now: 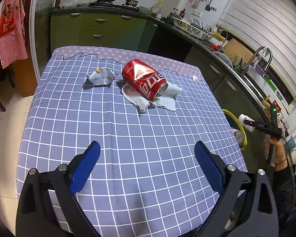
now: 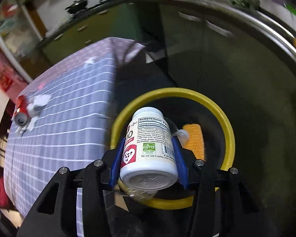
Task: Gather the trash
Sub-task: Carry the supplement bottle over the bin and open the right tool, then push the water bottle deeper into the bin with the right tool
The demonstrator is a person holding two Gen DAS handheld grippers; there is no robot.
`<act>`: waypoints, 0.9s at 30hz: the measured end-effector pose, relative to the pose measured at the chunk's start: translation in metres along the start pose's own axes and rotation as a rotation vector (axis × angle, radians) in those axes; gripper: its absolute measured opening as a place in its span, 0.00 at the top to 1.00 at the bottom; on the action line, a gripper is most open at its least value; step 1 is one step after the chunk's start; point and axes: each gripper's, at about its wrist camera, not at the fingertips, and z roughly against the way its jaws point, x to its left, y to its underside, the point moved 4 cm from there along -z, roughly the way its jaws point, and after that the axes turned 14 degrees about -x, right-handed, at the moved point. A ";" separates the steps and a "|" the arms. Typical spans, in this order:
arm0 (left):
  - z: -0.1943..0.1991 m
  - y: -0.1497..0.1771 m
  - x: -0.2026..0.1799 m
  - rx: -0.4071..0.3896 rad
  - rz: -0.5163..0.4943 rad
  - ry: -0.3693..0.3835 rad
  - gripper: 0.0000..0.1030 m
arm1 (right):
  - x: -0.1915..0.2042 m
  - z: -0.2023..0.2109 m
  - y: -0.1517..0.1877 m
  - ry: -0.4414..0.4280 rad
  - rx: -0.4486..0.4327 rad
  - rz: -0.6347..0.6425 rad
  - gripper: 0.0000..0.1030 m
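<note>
The right gripper (image 2: 149, 150) squeezes a white pill bottle (image 2: 148, 150) over the yellow bin (image 2: 227, 126), just past the table's edge. The left gripper (image 1: 147, 154) is wide open and empty above bare tablecloth (image 1: 128, 130); the red can (image 1: 144, 79) lies at twelve o'clock.

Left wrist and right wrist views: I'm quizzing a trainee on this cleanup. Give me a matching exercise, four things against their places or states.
Things:
1. supplement bottle
2. red can
3. crumpled wrapper
4. left gripper

Places or states:
A. lying on a white paper towel
B. jaws open, empty
C. clamped in the right gripper above the yellow-rimmed bin
D. alone on the checked cloth, left of the can

Pairs: 1-C, 2-A, 3-D, 4-B
</note>
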 end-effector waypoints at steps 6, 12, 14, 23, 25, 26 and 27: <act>-0.002 0.000 -0.005 0.010 -0.014 -0.001 0.11 | -0.019 -0.019 0.004 0.069 0.011 -0.025 0.37; -0.005 0.002 -0.005 0.019 -0.011 0.000 0.11 | -0.016 0.000 0.012 0.108 -0.017 0.017 0.38; -0.006 0.002 -0.005 0.022 -0.011 0.002 0.11 | -0.009 0.010 0.020 0.093 0.005 0.046 0.50; -0.004 0.002 -0.009 0.019 -0.021 0.012 0.11 | -0.002 0.031 0.055 0.102 0.100 0.101 0.69; -0.004 0.001 -0.008 0.017 -0.020 0.008 0.11 | -0.011 0.038 0.060 0.090 0.103 0.058 0.69; -0.003 0.001 -0.007 0.016 -0.018 0.006 0.11 | -0.015 0.039 0.063 0.096 0.112 0.047 0.69; -0.004 0.000 -0.006 0.017 -0.014 0.004 0.11 | -0.017 0.038 0.065 0.104 0.121 0.043 0.69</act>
